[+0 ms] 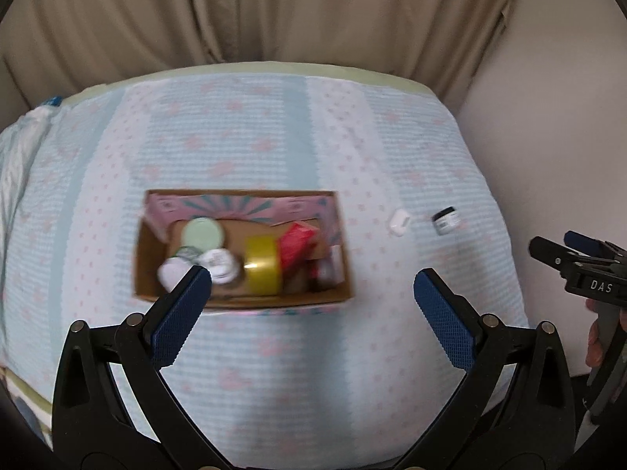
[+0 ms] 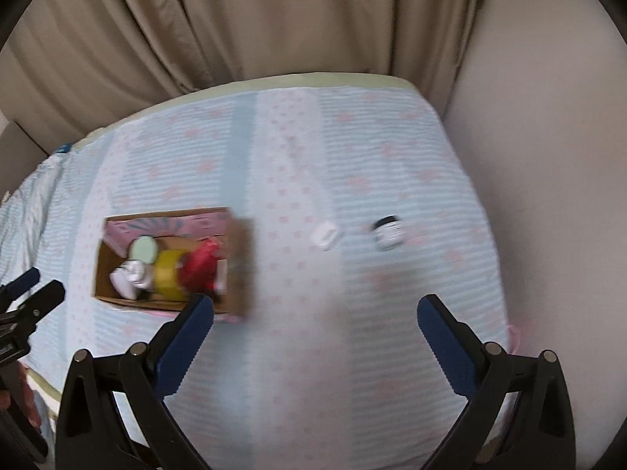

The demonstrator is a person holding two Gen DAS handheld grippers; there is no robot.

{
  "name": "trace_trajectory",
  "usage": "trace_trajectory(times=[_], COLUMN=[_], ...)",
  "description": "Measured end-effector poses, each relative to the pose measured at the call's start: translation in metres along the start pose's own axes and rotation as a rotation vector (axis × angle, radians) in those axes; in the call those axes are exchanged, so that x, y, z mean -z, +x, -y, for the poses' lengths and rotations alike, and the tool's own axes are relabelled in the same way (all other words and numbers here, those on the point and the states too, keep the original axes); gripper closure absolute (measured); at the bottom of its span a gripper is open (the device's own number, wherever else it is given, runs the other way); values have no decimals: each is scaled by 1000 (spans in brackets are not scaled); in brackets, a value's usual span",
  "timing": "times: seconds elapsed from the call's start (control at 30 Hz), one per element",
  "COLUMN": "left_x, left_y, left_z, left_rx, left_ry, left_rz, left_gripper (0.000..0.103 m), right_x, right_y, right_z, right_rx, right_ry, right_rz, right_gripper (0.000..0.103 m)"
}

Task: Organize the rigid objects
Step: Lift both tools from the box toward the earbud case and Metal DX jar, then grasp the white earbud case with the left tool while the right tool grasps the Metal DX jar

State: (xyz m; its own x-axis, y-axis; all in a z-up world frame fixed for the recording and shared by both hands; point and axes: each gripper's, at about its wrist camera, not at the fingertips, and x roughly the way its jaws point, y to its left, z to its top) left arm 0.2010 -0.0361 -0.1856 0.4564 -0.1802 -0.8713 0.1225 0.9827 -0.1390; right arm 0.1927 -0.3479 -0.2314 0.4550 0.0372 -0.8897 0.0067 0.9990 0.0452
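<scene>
- Pale blue striped quilted bedspread with pink flower print (image 1: 274,149) (image 2: 298,180), spread flat and filling the middle of both views.
- Pale green mattress edge (image 1: 274,66) (image 2: 313,78), a thin band along the spread's 12 o'clock border.
- Beige pleated curtain (image 1: 235,11) (image 2: 235,19), hanging behind at 12 o'clock.
- Plain off-white wall (image 1: 568,117) (image 2: 548,117), at 3 o'clock, meeting the curtain.

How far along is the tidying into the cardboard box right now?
Mostly done: the cardboard box already holds a yellow tape roll, a red packet, a green-lidded jar and white containers. Nothing is in hand; the left gripper and right gripper are open and empty. Left: a small white case and a black-lidded jar on the bedspread.
</scene>
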Motion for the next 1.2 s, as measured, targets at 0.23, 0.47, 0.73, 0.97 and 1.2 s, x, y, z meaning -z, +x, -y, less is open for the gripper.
trace_trajectory(times=[0.23, 0.47, 0.73, 0.97, 1.2], left_x=[-16, -17, 5, 16, 17], left_y=[64, 162, 296, 355, 370], left_z=[91, 151, 174, 181, 188], left_rx=[11, 10, 2, -23, 10], left_ry=[31, 139, 178, 286, 411], left_rz=[-30, -57, -28, 32, 22], left_gripper=[0, 0, 7, 18, 27], right_x=[-21, -41, -30, -17, -19], right_y=[43, 106, 196, 258, 286], right_z=[65, 112, 138, 144, 137], right_rx=[-43, -93, -97, -161, -196], right_ry=[12, 55, -33, -82, -123], right_rz=[-23, 18, 75, 89, 111], right_gripper=[0, 0, 0, 10, 12])
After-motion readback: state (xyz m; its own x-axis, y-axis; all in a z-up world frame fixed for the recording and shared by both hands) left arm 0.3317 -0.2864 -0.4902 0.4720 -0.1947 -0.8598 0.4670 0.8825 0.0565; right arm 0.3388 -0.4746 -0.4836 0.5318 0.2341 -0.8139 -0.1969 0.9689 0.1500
